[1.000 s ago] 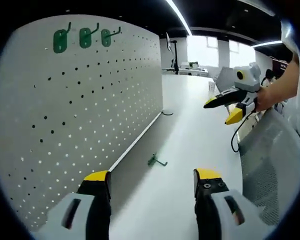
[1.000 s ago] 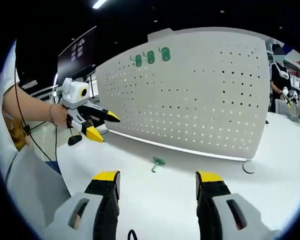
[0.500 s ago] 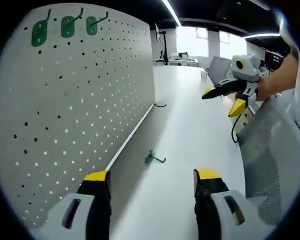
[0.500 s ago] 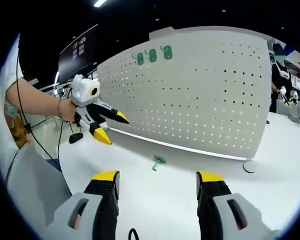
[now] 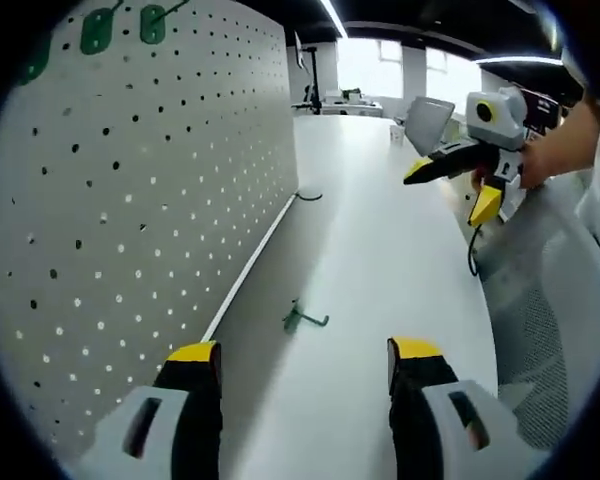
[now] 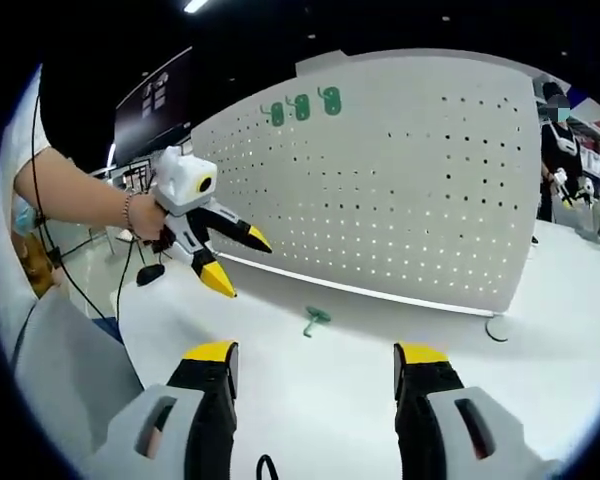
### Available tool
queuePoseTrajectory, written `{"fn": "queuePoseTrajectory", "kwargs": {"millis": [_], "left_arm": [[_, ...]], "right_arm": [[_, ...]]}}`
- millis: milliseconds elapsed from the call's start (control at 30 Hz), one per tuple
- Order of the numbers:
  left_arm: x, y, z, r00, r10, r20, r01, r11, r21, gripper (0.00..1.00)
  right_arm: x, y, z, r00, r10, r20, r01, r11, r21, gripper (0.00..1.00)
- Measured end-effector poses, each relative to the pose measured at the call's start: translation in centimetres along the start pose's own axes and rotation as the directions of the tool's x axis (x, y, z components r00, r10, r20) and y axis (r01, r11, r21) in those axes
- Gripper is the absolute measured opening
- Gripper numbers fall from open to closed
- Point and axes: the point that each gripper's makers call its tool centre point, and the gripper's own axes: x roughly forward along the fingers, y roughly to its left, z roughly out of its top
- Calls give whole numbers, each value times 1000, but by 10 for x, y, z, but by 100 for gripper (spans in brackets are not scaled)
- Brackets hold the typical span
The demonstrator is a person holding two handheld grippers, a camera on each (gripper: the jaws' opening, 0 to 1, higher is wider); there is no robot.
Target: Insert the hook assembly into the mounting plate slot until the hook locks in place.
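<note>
On table [image 6: 310,400], one loose hook [image 6: 313,320], three hooks [image 6: 300,106] on pegboard [image 6: 410,190]

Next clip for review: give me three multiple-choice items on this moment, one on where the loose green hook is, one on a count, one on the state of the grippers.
1. Where does the loose small green hook lie?
A. On the white tabletop in front of the white perforated pegboard
B. Between the right gripper's jaws
C. Hung on the pegboard's lower edge

2. How many green hooks hang at the pegboard's top in the right gripper view?
A. One
B. Three
C. Five

3. How do the left gripper and right gripper stand?
A. Both shut on hooks
B. One open, one shut
C. Both open and empty

Answers: 1 A, the hook rests on the table clear of both grippers. 2 B, three green shapes sit side by side near the top edge. 3 C, each view shows a wide gap between its yellow-tipped jaws with nothing in it.
</note>
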Motion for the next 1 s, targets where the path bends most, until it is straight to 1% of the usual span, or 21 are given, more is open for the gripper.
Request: {"fn": "queuePoseTrajectory", "kwargs": {"millis": [333,433,667,767,833,1000], "left_arm": [[15,6,6,999,-19,-42,21,999,44,69],[20,6,9,998,-30,-48,33,998,59,68],[37,6,5,994,-56,-98,66,992,105,68],[40,7,7,992,-65,-105,77,990,118,68],[43,8,8,991,-70,-113,85,987,138,67],[53,8,2,984,-86,-155,114,977,183,66]], "right_arm": [[-2,-1,-3,1000,-2,-11,2,1000,7,62],[-2,-3,-2,1000,-4,-4,4,1000,18,62],[-1,-2,-4,1000,5,-20,-5,1000,5,62],[-1,-2,-4,1000,6,-21,-5,1000,9,62],[-1,-4,-4,1000,4,-21,-4,1000,12,62],[-1,-5,-5,1000,8,-26,-8,1000,7,62]]}}
